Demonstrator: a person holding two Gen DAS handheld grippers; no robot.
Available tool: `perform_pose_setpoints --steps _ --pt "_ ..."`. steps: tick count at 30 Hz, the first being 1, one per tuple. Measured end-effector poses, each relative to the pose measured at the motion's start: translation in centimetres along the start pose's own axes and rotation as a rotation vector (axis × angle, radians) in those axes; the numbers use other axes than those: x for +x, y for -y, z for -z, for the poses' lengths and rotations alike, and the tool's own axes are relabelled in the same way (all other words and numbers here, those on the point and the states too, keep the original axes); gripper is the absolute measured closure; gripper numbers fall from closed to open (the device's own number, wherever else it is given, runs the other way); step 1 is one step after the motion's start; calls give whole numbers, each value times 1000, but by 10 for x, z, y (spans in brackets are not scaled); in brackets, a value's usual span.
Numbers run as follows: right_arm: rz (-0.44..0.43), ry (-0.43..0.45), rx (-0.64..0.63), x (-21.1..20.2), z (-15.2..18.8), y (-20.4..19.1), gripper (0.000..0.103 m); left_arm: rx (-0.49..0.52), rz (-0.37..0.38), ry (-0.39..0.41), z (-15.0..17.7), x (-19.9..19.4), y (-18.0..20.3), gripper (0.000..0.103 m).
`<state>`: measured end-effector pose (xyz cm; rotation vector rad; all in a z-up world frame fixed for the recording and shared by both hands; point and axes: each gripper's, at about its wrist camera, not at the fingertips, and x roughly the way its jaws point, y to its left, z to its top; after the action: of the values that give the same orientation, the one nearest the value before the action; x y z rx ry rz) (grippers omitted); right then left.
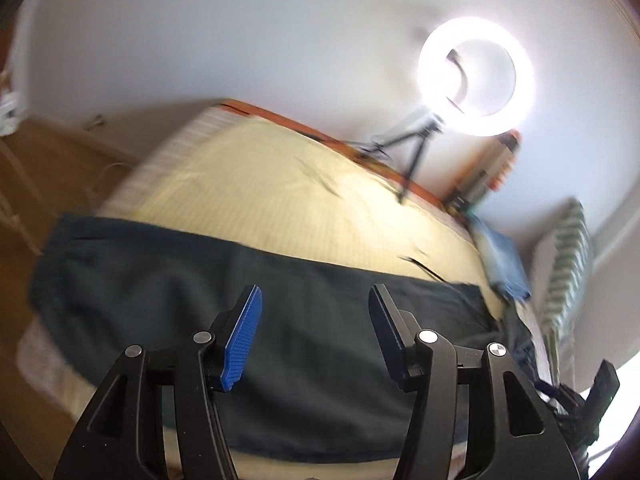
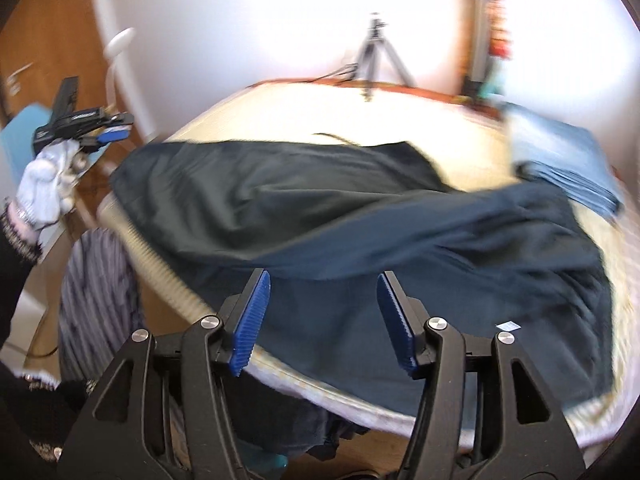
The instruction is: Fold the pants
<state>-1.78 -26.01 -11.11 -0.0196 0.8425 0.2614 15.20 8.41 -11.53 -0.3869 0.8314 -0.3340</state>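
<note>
Left wrist view looks down past the left gripper [image 1: 316, 336], whose black jaws with ribbed blue pads [image 1: 243, 340] stand apart with nothing between them, above the dark navy fabric pants [image 1: 248, 312]. The pants lie spread across a pale yellow striped cloth covering a table [image 1: 256, 184], the dark cloth running from the left edge toward the right. Behind them a glowing white ring light [image 1: 476, 76] stands on a small black tripod near the white wall, and a folded blue garment [image 1: 502, 260] rests at the far right of the cloth. Right wrist view shows the right gripper [image 2: 324, 320] in the same condition: jaws parted, blue pads clear of the fabric, nothing held. From this side the pants are laid over themselves, one dark layer crossing the other in loose wrinkles, a small white label showing near the right finger. At the far left, a hand in a white glove [image 2: 44, 188] holds the other tool off the table's edge. Both views are motion-blurred.
</note>
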Motion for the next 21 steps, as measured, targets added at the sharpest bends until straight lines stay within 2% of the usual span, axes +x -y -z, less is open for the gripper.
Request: perform_pose_setpoints --steps 5,9,12,15,21 --pt "106 31 80 -25 12 32 31 73 127 -102 -1 39 61 48" --pt "154 47 133 -37 21 52 29 170 200 -178 6 69 116 48" --pt "166 50 178 -43 27 67 29 232 261 -255 21 94 162 39" --pt "185 53 208 -46 34 78 29 281 313 -347 34 123 206 39" --pt "194 54 316 -50 51 105 29 391 397 -455 51 160 282 38"
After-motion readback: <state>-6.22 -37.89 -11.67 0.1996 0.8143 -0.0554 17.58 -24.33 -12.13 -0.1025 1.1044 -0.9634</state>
